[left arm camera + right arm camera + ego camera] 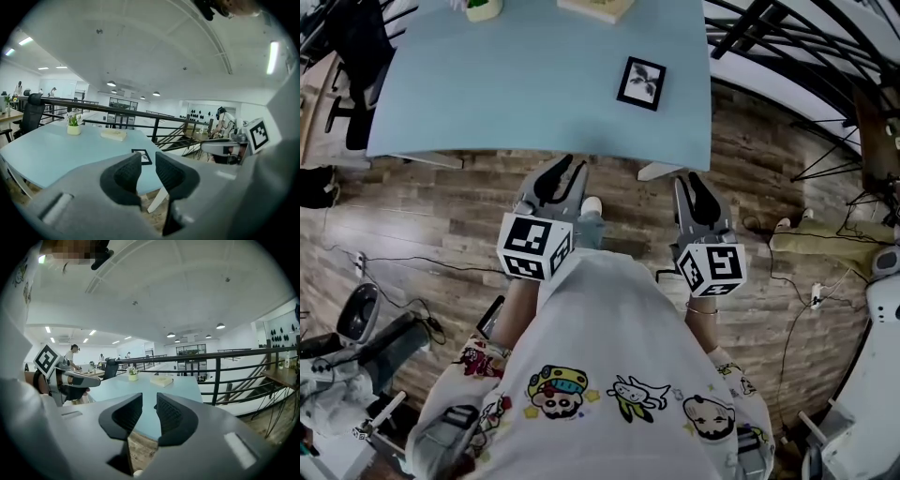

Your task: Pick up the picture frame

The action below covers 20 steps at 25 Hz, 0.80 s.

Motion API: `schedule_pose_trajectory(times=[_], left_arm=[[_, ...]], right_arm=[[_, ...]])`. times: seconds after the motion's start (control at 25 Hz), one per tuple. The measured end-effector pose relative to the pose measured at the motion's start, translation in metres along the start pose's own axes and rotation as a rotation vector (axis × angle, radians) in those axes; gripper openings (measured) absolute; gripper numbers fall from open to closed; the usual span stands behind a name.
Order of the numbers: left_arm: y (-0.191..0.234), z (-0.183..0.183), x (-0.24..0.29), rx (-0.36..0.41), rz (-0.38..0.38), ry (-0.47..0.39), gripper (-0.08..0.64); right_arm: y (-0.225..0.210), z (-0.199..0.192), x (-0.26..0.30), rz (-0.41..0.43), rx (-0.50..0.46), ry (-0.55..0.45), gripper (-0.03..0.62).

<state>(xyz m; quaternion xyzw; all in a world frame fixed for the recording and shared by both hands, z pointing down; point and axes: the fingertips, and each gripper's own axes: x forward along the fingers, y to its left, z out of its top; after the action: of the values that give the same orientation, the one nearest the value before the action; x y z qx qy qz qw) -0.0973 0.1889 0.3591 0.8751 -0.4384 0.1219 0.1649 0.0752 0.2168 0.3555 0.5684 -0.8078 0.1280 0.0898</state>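
A small black picture frame (641, 82) with a leaf print lies flat on the light blue table (487, 94), near its right front corner. Both grippers hang over the wooden floor, short of the table's front edge. My left gripper (567, 169) is open with nothing between its pads; in the left gripper view (148, 161) the frame (142, 156) shows through the gap, well beyond the tips. To its right my right gripper (694, 183) is also open and empty. The right gripper view (149, 401) looks across the table (140, 383).
A potted plant (483, 9) and a flat pale box (598, 7) sit at the table's far side. A black railing (787, 37) runs along the right, and an office chair (356, 56) stands at the table's left. Cables and equipment lie on the floor (412, 216).
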Motion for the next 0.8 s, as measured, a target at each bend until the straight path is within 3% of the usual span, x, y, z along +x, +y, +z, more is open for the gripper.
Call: schedule_pose_trajectory(times=[0.36,0.8], left_arm=[[0.058,0.029,0.048,-0.017,-0.032,-0.003,0.095],[0.088,0.023,0.081,-0.051,-0.047,0.060,0.115]], right_arm=[[-0.016,0.026,0.065,-0.050,0.034,0.008,0.106],[-0.045,0.022,0.096,-0.112,0.091,0.059,0.130]])
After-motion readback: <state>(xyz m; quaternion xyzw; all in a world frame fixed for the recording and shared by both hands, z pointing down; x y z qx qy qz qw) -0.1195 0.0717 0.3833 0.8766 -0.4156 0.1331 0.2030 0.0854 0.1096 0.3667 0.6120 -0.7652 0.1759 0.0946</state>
